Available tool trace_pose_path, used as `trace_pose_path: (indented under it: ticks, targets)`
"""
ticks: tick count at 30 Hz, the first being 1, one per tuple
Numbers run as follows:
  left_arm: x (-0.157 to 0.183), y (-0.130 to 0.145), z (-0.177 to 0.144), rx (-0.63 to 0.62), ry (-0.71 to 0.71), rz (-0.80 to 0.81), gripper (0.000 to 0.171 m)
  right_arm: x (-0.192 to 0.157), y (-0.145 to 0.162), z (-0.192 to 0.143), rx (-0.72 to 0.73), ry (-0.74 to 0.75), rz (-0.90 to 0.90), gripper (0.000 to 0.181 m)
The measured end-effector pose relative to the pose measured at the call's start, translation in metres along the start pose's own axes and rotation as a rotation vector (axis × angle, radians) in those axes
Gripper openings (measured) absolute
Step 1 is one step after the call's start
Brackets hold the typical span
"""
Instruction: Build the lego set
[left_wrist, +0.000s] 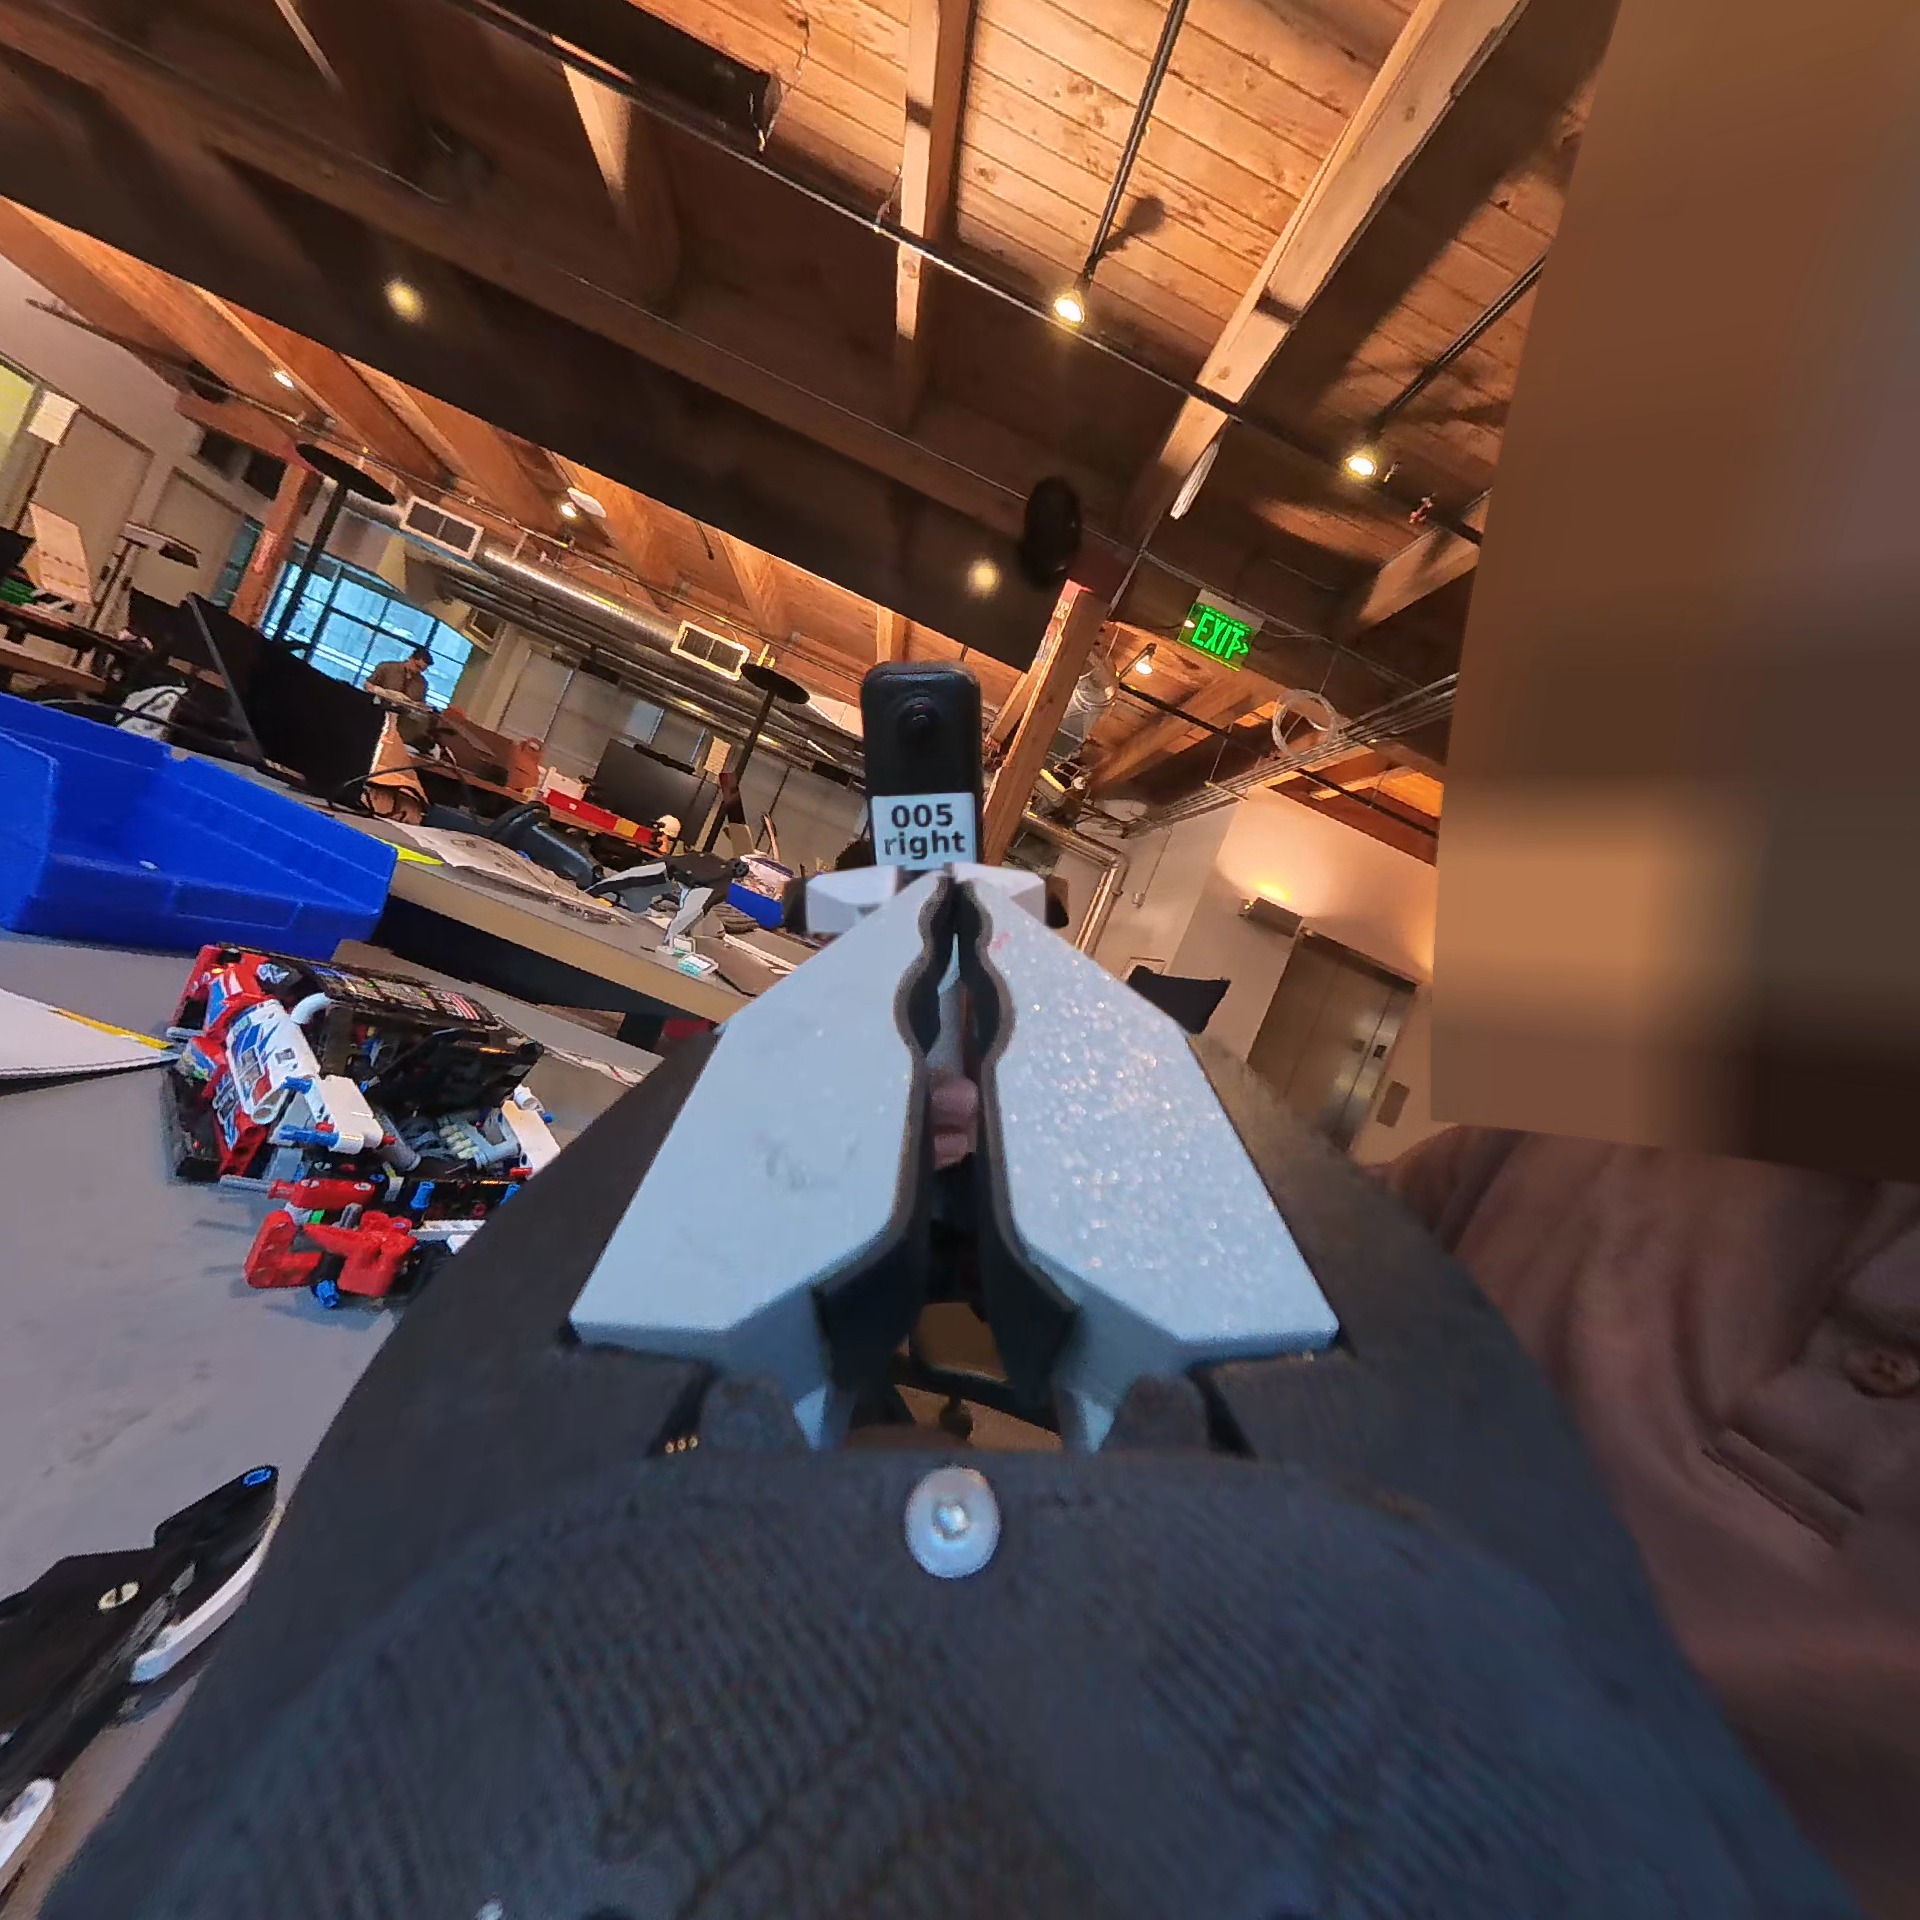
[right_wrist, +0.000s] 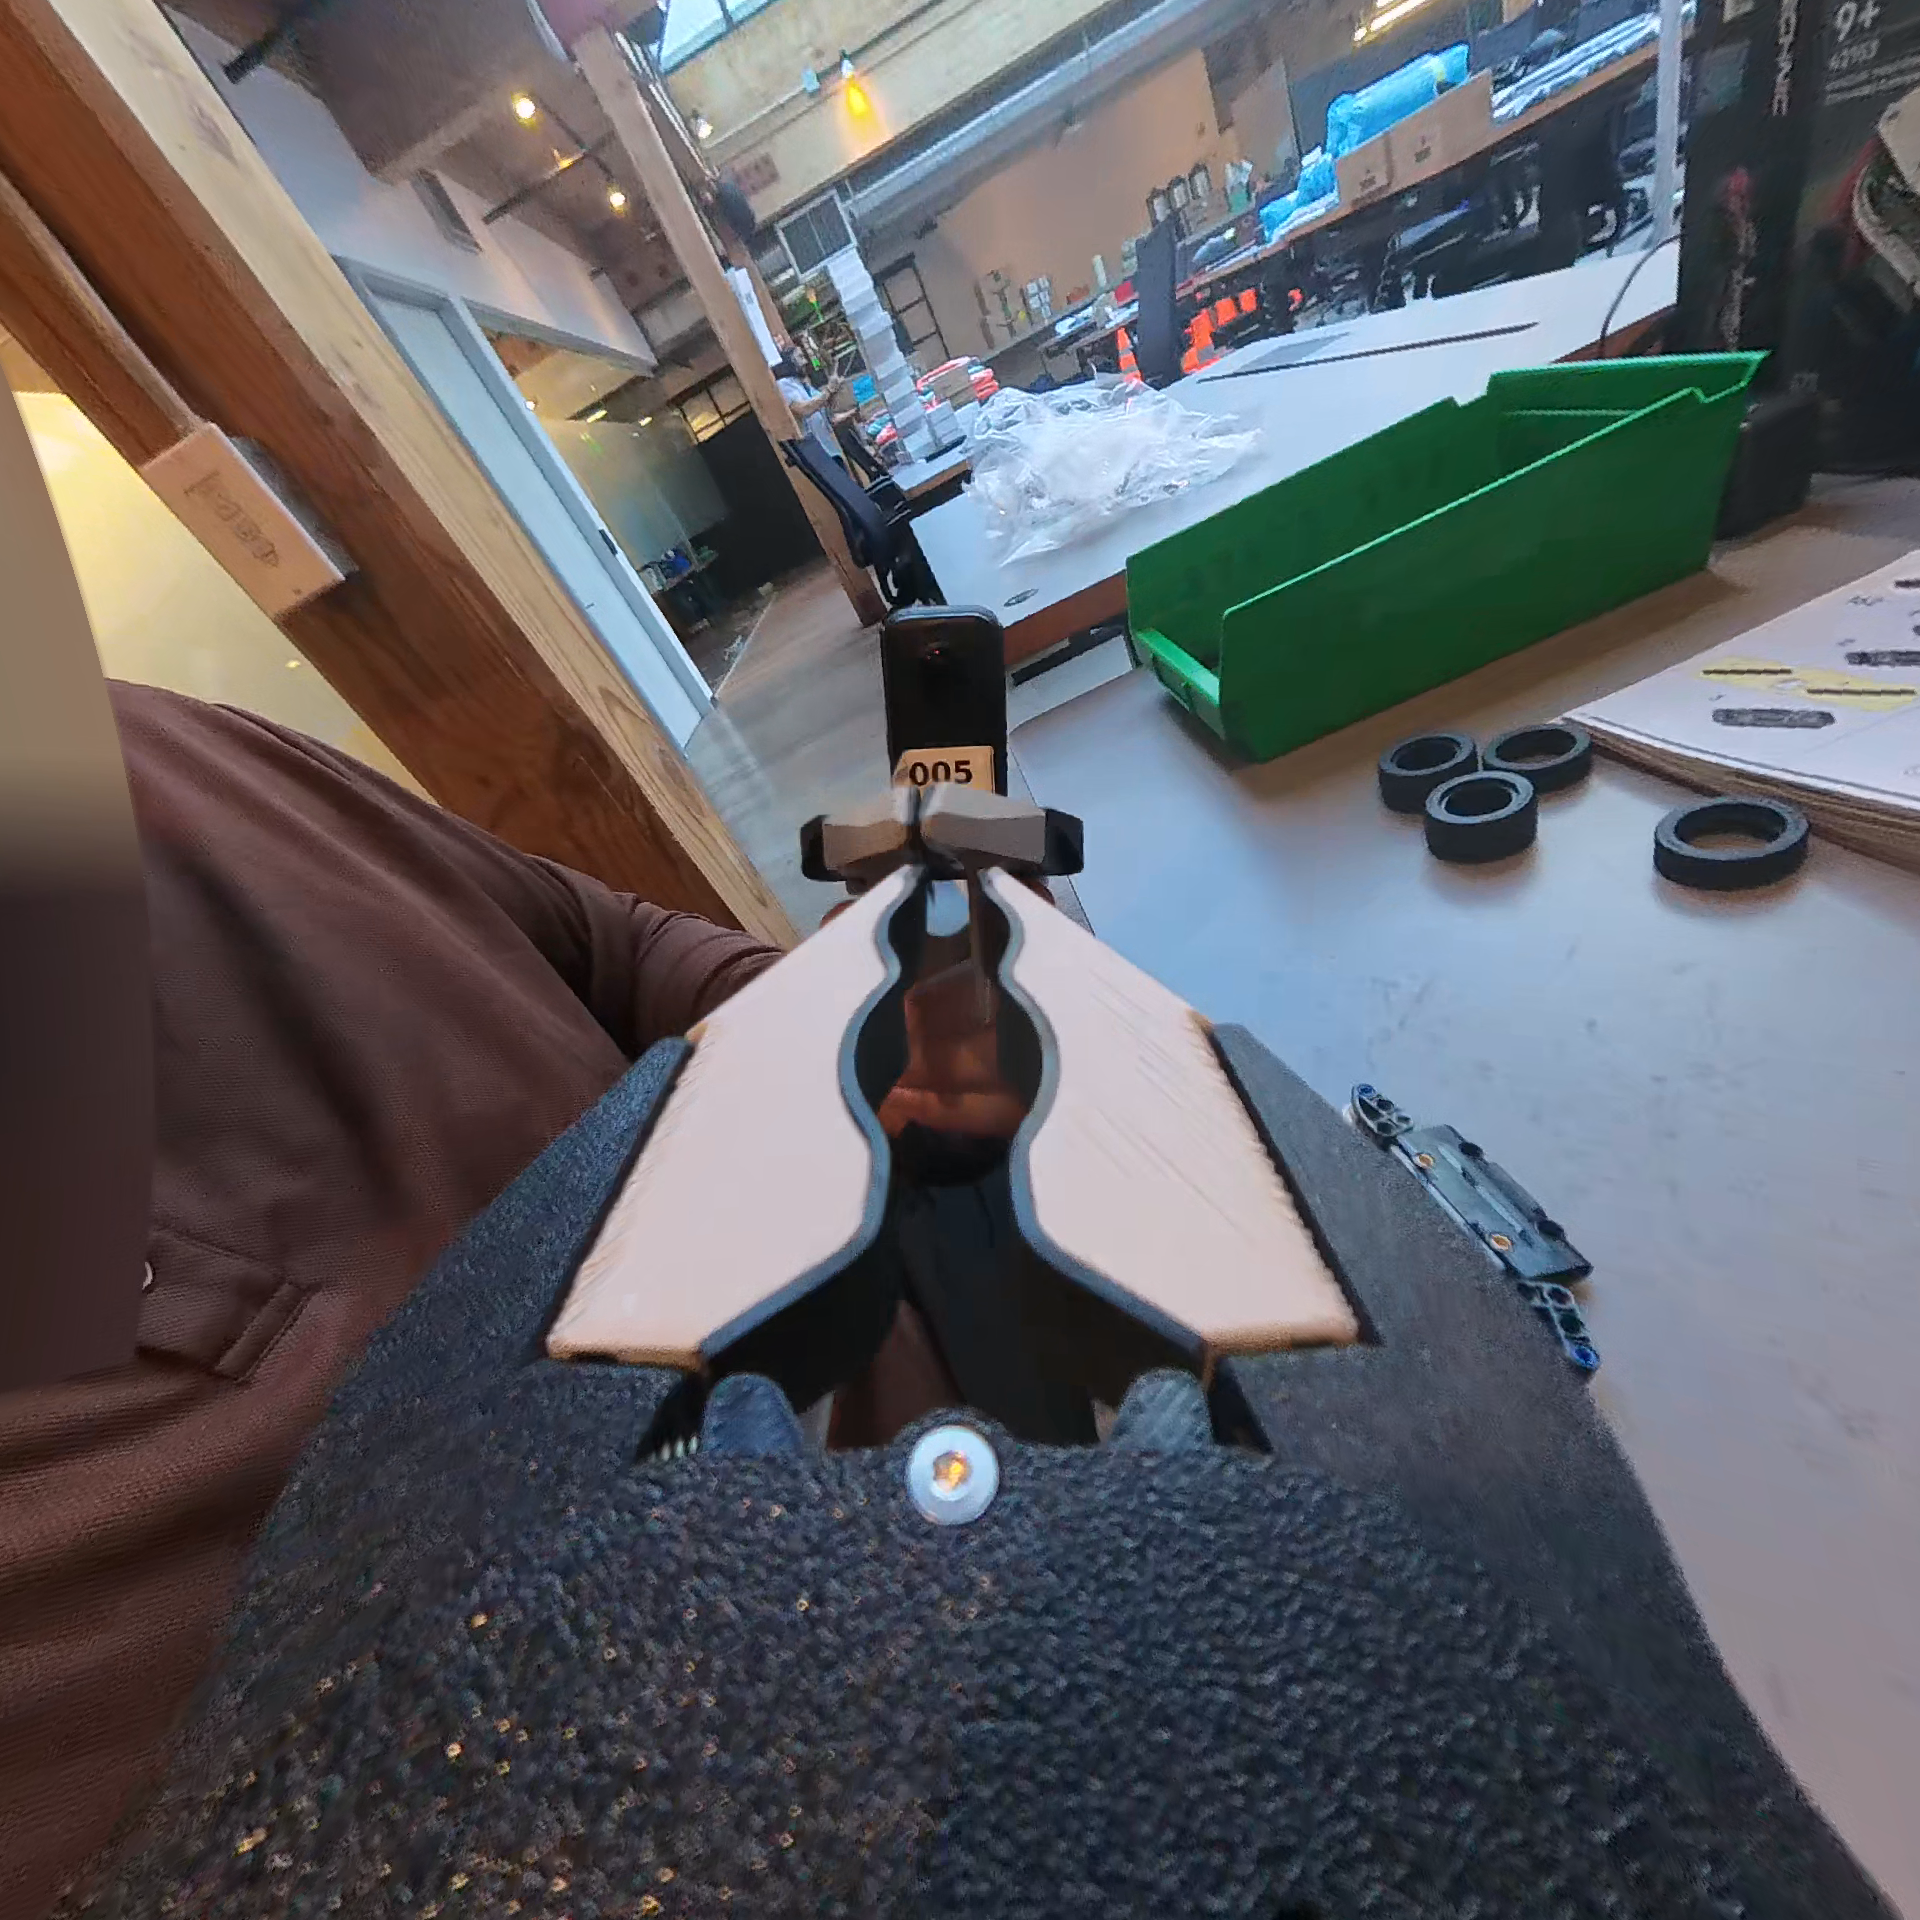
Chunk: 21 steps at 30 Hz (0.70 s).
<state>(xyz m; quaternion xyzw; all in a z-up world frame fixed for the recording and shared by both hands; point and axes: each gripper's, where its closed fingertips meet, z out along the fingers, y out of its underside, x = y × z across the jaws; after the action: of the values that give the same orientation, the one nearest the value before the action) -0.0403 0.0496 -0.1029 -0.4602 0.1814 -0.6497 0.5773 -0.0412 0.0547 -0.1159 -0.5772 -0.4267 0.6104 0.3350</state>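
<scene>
1. Left wrist view: warm, moderately bright light from small ceiling spotlights (left_wrist: 1068, 307) at 12 and 1 o'clock — each blooms into a soft glare
2. Its left gripper (left_wrist: 951, 894) fingers are sharp, with speckled highlights on the one toward 3 o'clock
3. Wide-angle bending curves the wooden beams (left_wrist: 1340, 208) toward the edges
4. Right wrist view: cooler daylight from 12 o'clock; a yellow-lit wall (right_wrist: 156, 582) glows at 9 o'clock
5. The right gripper (right_wrist: 940, 883) fingers show motion smear; the tyres (right_wrist: 1481, 816) cast soft shadows
</scene>
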Motion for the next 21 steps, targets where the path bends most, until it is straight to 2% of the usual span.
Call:
trace_pose_path:
  ticks: [2, 12, 14, 15, 16, 17, 18, 19, 20, 21]
  targets:
    - [-0.001, -0.002, -0.001, 0.008, -0.011, 0.007, 0.0, -0.002, -0.001, 0.0, -0.004, -0.003, -0.009, 0.0]
    - [-0.003, 0.0, -0.001, 0.016, -0.007, -0.09, 0.003, -0.007, 0.001, -0.002, -0.003, 0.01, -0.098, 0.0]
    - [0.003, 0.002, -0.004, 0.008, 0.047, -0.149, 0.026, -0.005, 0.004, -0.004, -0.007, 0.012, -0.1, 0.0]
    - [-0.004, -0.007, -0.01, 0.061, 0.021, -0.187, 0.064, -0.008, 0.002, -0.008, 0.013, -0.012, -0.091, 0.0]
    - [-0.01, -0.018, -0.02, 0.116, 0.014, -0.206, 0.057, -0.01, -0.003, -0.014, 0.049, -0.033, -0.071, 0.0]
    - [-0.014, -0.027, -0.03, 0.14, 0.014, -0.214, 0.06, -0.007, -0.004, -0.021, 0.063, -0.031, -0.054, 0.0]
    - [-0.014, -0.03, -0.038, 0.114, 0.039, -0.193, 0.066, 0.001, -0.001, -0.027, 0.045, -0.002, -0.043, 0.0]
    - [-0.016, -0.023, -0.042, 0.013, 0.039, -0.128, 0.074, 0.013, 0.011, -0.03, -0.015, 0.039, -0.026, 0.0]
    - [-0.025, -0.007, -0.046, -0.161, -0.001, -0.017, 0.073, 0.028, 0.031, -0.032, -0.112, 0.097, -0.001, 0.0]
    - [-0.045, 0.013, -0.053, -0.372, -0.085, 0.123, 0.06, 0.047, 0.052, -0.035, -0.198, 0.181, 0.015, 0.0]
